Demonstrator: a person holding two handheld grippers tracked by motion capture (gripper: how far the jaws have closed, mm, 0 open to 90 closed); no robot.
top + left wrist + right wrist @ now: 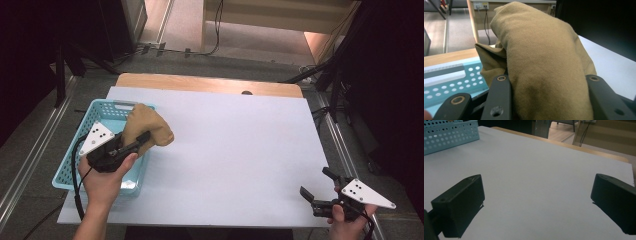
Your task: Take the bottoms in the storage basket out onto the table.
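High view has the left tool (141, 139) pinching a bunched tan cloth (147, 127) over the blue basket's (70, 170) right rim, so drooping folds could snag that rim and slip free, while the right tool (320, 187) idles spread above the table (235, 150).

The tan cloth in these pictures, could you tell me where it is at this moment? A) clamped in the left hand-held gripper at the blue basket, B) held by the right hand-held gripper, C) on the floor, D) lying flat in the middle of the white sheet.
A: the tan cloth sits pinched between the black jaws of the left hand-held gripper, over the right rim of the blue basket; the right hand-held gripper stands open with nothing between its jaws.
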